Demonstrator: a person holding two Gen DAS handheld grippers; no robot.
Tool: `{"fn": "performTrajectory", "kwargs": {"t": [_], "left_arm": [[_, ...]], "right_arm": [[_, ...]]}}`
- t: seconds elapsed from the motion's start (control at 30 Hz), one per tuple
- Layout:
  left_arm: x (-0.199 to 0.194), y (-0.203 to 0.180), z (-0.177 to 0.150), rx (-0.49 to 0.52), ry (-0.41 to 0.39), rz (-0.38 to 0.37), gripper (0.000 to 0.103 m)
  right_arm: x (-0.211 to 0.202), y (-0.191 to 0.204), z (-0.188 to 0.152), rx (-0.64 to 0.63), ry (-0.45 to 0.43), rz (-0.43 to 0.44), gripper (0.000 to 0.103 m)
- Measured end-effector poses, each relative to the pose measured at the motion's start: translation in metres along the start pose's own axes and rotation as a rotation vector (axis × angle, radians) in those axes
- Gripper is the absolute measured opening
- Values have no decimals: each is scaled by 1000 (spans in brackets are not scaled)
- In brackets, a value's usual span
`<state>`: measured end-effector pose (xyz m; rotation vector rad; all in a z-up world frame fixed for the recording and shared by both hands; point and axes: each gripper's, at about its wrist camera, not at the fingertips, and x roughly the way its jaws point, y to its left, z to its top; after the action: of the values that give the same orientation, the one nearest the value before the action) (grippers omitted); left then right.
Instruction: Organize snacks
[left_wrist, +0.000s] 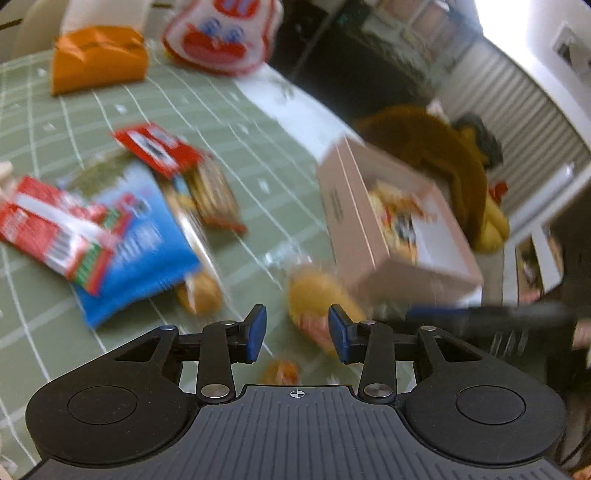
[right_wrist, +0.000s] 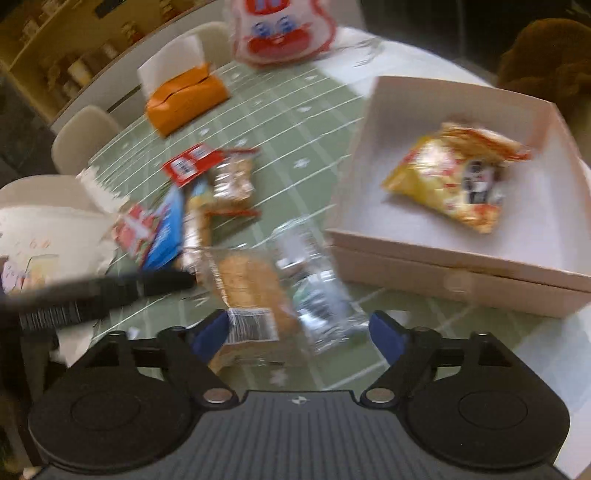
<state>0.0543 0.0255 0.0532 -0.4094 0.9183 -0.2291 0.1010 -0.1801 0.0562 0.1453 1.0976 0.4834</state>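
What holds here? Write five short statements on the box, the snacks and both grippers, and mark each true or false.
1. The box holds a yellow snack bag. True.
2. The box is packed full of snacks. False: only the one yellow bag shows inside it.
3. The right gripper is open, its fingers on either side of clear-wrapped snacks on the table. True.
4. The left gripper is clamped on the blue bag. False: it is open and the blue bag lies apart on the table.
5. The orange pack lies inside the box. False: it sits on the green tablecloth.
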Motion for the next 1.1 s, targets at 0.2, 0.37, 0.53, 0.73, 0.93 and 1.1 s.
{"fn": "performTrajectory", "kwargs": {"t": [0.2, 0.37, 0.53, 0.73, 0.93, 1.1], "left_arm": [[5, -16, -28, 111, 68, 94, 41], [-6, -9, -38, 126, 55, 185, 29], [-21, 22, -37, 23, 29, 248, 23], [-32, 25, -43, -12, 33, 140, 23], [-26, 4, -40, 37, 41, 127, 24], [-28, 0, -40, 51, 44, 126, 24]], "right_arm": [[-8, -9, 3, 26, -39, -34, 85], [-4, 2, -5, -16, -6, -5, 85], [-6, 25, -13, -113, -5, 37, 85], [2, 14, 1, -56, -50, -61, 85], [34, 10, 14, -45, -30, -144, 84], [49, 18, 2, -99, -12, -202, 52]]}}
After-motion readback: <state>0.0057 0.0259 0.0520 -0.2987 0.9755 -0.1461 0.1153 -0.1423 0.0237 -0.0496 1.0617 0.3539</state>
